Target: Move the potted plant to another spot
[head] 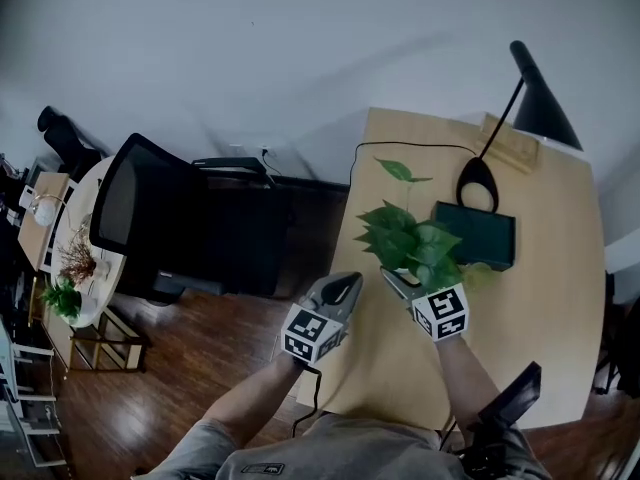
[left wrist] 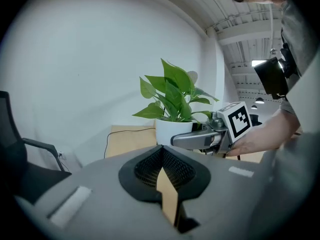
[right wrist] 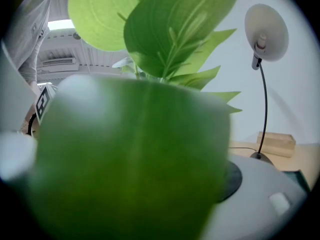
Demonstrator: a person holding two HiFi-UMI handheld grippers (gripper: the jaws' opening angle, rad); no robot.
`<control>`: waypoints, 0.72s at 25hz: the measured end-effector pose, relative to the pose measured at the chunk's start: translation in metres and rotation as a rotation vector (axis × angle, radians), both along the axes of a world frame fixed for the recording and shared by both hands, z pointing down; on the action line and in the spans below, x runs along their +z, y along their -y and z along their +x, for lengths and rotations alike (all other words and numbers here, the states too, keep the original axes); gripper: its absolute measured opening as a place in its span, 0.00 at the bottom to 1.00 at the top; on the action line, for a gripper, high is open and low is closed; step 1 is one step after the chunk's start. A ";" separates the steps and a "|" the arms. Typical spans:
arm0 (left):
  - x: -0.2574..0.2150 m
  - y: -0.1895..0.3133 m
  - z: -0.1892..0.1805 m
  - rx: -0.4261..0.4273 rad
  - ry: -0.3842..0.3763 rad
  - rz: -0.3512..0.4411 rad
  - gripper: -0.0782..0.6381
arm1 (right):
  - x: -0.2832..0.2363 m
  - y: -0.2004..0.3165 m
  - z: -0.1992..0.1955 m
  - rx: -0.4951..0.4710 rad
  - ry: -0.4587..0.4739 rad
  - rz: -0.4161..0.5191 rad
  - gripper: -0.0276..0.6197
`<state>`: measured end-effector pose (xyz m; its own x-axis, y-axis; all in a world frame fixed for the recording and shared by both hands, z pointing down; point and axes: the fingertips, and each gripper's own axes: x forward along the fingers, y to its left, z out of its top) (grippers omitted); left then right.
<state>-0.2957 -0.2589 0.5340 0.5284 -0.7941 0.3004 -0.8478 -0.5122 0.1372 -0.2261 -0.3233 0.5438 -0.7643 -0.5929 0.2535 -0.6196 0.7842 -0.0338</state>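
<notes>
The potted plant (head: 408, 243) is being seen standing on the table (head: 540, 308), just ahead of the right claw (head: 398, 283), whose tip is being overhung by the lower leaves. In the right gripper view one leaf is being pressed so close to the lens that the jaws are being blotted out. Whether that claw is open or closed cannot be told, nor whether it is touching the white pot. The left claw (head: 345, 286) is being held to the plant's left, near the table's left edge and apart from the pot. Its jaws are being kept fully together, with nothing gripped between them.

Now the count is being taken. One potted plant, two claws, one black lamp (head: 535, 98) at the far side of the table, one dark green flat case (head: 478, 236) just beside the plant on the right, one pale wooden block (head: 512, 140) behind the lamp's base, and one black cable (head: 420, 146) being trailed across the far edge.

The table is being shown as light wood. Left of it a black office chair (head: 135, 208) is being seen on a dark wooden floor (head: 200, 368), with a plain white wall (head: 250, 48) behind. Farther left a small round side table (head: 97, 183) is being glimpsed.
</notes>
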 end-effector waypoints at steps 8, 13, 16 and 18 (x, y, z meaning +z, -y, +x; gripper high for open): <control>0.038 0.011 -0.019 0.015 -0.003 -0.077 0.11 | 0.059 0.032 -0.014 0.056 -0.033 -0.045 0.73; 0.061 0.014 -0.021 0.027 -0.011 -0.108 0.11 | 0.085 0.045 -0.016 0.081 -0.061 -0.064 0.73; 0.069 0.015 -0.024 0.024 -0.024 -0.124 0.11 | 0.097 0.047 -0.020 0.081 -0.085 -0.074 0.73; 0.073 0.014 -0.026 0.022 -0.032 -0.132 0.11 | 0.106 0.047 -0.023 0.084 -0.102 -0.083 0.73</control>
